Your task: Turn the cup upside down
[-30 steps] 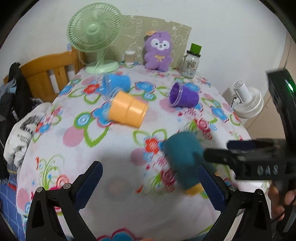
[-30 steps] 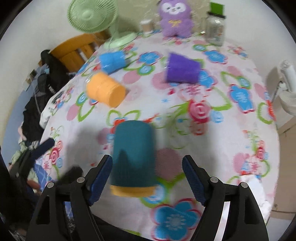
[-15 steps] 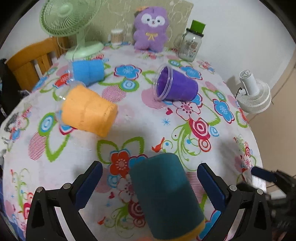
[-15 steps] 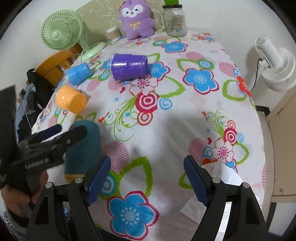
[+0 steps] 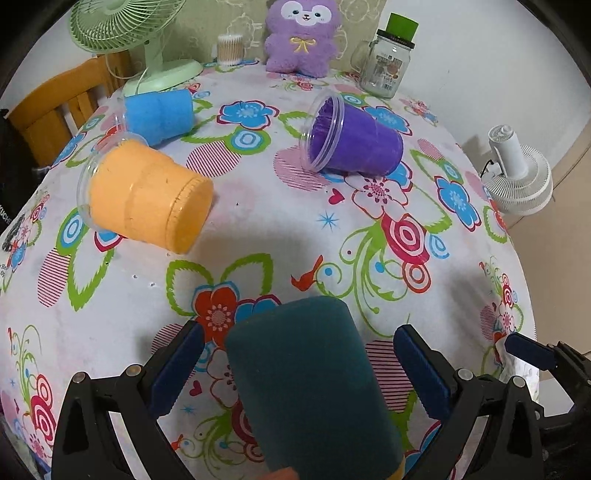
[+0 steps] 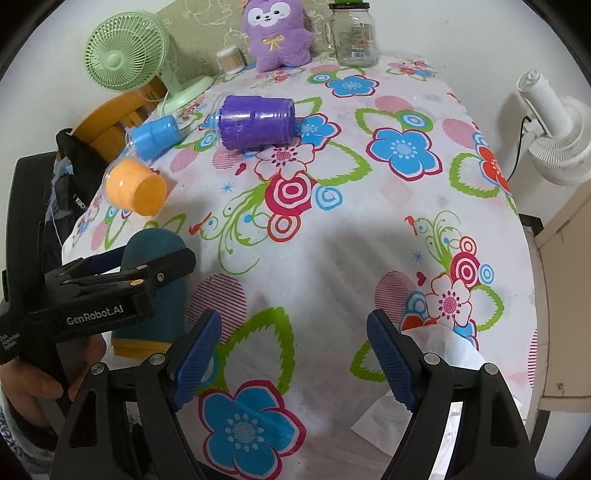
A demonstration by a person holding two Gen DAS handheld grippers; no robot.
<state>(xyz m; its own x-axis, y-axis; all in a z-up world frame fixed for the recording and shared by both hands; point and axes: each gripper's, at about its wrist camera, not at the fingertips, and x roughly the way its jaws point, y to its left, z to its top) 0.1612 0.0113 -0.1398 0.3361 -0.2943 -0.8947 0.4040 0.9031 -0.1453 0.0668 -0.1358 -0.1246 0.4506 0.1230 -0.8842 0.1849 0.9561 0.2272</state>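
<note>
A dark teal cup (image 5: 310,384) with an orange rim stands upside down on the flowered tablecloth, rim down. My left gripper (image 5: 295,373) is open, its jaws on either side of the cup with gaps, not touching. The teal cup also shows in the right wrist view (image 6: 155,291), partly behind the left gripper (image 6: 110,280). An orange cup (image 5: 144,195), a blue cup (image 5: 159,116) and a purple cup (image 5: 351,138) lie on their sides farther back. My right gripper (image 6: 295,358) is open and empty over the table's near right part.
A green fan (image 5: 125,33), a purple plush toy (image 5: 301,33), a glass jar (image 5: 388,62) and a cotton-swab tub (image 5: 229,50) stand along the back. A wooden chair (image 5: 55,107) is at the left, a white fan (image 5: 517,177) off the right edge. A tissue (image 6: 439,365) lies near right.
My right gripper has let go of the teal cup and moved right. My left gripper has come in around the upside-down cup, jaws open.
</note>
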